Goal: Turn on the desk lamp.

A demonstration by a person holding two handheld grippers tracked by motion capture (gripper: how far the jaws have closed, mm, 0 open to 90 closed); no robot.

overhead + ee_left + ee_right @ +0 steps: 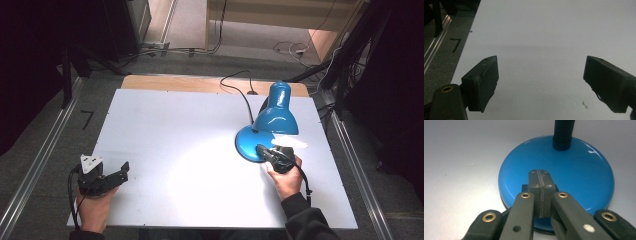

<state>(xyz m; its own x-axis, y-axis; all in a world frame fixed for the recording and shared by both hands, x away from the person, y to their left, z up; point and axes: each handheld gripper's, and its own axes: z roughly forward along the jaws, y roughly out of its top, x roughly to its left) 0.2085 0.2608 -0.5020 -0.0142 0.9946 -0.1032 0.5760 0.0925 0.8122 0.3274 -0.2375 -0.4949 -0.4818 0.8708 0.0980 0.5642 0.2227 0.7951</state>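
Right gripper view: my right gripper (541, 176) jaws pressed together, nothing between, tips over near rim of blue lamp base (574, 170); black neck (563, 132) rises at upper centre beyond. High view: lamp (272, 117) right of centre on counter (165, 130), right hand nearest. Left gripper (541, 75) jaws wide apart, empty, lower left, well apart from lamp.

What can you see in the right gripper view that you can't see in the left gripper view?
The right gripper view has the blue lamp base with its black bendy neck, and the right gripper with jaws pressed together over the base. The left gripper view has the left gripper with jaws wide apart and a strip of grey floor. Both share the white table.
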